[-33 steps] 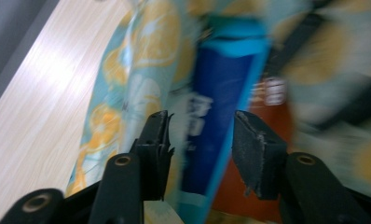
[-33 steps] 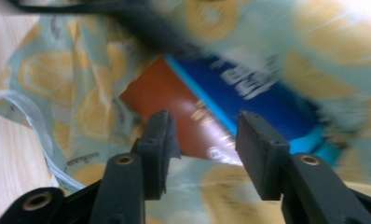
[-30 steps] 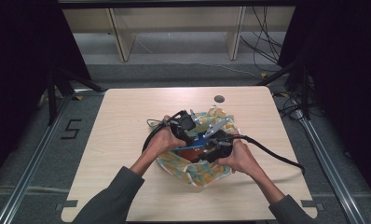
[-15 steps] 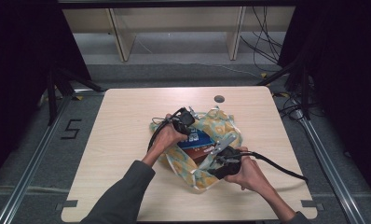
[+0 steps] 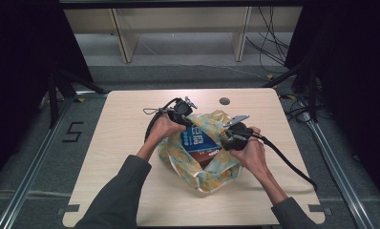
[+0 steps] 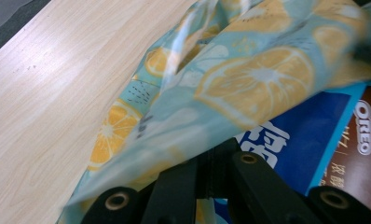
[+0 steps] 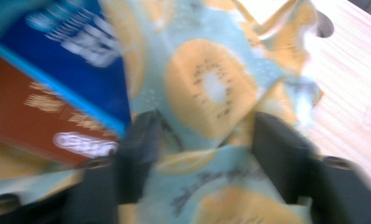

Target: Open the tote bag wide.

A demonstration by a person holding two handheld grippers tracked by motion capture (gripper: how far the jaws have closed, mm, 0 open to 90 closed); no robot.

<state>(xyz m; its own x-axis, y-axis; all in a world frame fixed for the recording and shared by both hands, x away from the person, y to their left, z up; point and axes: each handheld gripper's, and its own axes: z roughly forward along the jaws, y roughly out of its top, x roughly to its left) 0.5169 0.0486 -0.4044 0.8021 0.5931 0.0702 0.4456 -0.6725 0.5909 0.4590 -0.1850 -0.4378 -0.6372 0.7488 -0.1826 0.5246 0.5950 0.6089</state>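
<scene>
A pale blue bag printed with orange slices lies mid-table, its mouth held apart. Inside it sits a blue and brown Oreo box. My left gripper is at the bag's far left rim. In the left gripper view my left gripper is shut, pinching the bag cloth, with the box just beyond. My right gripper is at the bag's right rim. The blurred right gripper view has the right gripper open, with bag cloth between the spread jaws and the box to the left.
The wooden table has a round cable hole near its far edge. Black cables trail from both grippers, the right one across the table. Metal rails flank the table, and a shelf unit stands behind.
My right gripper has moved away from the person, from the bag's near right part up to its right rim. The left gripper stays holding the far left rim, and the bag mouth is wider.
</scene>
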